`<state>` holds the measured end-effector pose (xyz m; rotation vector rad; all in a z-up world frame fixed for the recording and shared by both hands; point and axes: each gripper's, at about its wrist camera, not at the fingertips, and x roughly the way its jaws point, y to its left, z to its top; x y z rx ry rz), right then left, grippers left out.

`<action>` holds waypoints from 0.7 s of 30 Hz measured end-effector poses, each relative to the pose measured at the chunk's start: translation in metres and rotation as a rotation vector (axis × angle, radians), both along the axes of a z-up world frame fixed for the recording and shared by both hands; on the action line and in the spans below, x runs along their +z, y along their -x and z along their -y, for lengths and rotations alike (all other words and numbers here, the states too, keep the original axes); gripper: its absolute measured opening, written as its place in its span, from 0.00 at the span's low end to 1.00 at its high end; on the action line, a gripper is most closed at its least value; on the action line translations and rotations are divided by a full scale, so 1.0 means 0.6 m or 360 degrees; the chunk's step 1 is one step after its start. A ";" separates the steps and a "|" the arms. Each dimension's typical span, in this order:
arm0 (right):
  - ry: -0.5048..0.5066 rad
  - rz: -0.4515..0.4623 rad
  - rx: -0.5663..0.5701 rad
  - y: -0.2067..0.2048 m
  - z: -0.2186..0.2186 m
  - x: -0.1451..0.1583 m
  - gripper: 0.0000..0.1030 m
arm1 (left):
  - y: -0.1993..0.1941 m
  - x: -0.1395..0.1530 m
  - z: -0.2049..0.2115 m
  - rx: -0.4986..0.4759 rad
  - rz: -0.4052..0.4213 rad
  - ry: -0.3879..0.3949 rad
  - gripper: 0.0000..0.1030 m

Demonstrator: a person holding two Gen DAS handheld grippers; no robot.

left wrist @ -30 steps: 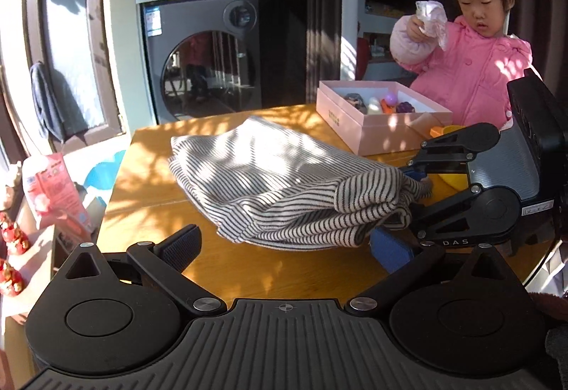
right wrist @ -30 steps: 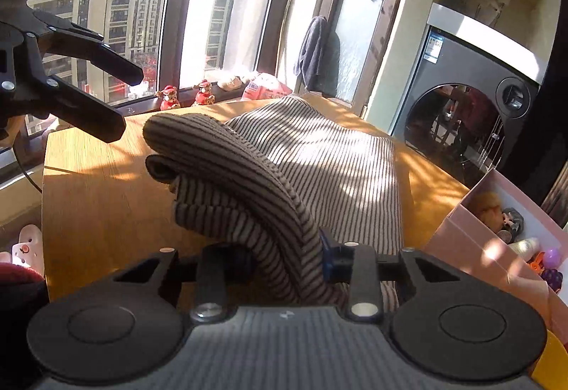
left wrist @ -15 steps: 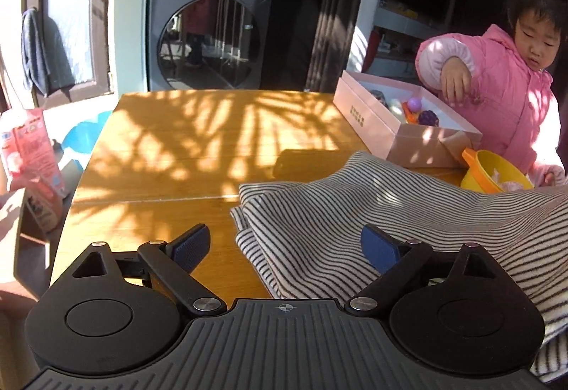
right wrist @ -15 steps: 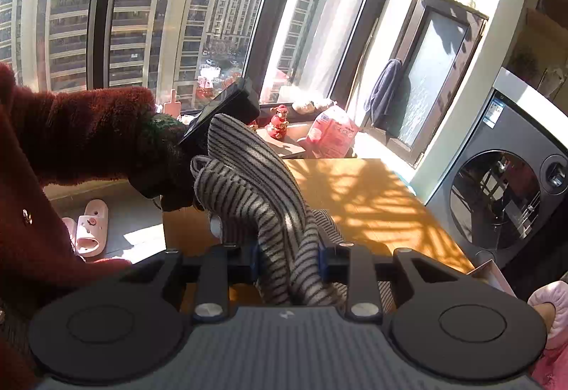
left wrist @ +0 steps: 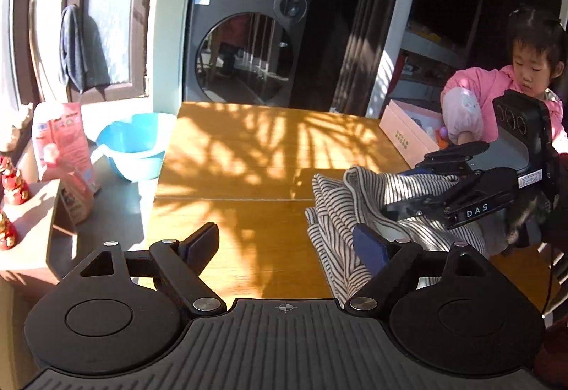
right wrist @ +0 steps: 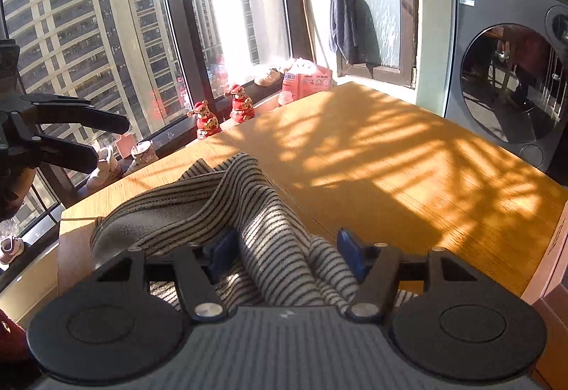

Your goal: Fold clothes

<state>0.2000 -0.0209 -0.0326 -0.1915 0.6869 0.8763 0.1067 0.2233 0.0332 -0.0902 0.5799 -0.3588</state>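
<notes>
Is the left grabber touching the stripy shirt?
Cannot tell. In the left wrist view, one fingertip overlaps the stripy shirt, but no contact or gap shows plainly.

Wooden table [left wrist: 248, 155], sunlit with branch shadows across its top. Grey front-loading washing machine [left wrist: 245, 45] stands beyond the far table edge. Blue plastic basin [left wrist: 133, 150] sits on the floor left of the table, beside a pink printed package [left wrist: 62, 141]. Dark towel [left wrist: 80, 49] hangs on the door frame. Open pink box [left wrist: 408, 137] rests at the table's right side; a child in a pink jacket [left wrist: 497, 88] reaches into it. Two red figurines [right wrist: 222, 111] stand on the window sill.
</notes>
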 end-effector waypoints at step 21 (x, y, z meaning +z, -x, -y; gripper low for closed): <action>-0.0078 0.0182 -0.0436 0.068 0.073 -0.036 0.34 | -0.070 -0.035 0.180 -0.0430 -0.0006 -0.0294 0.89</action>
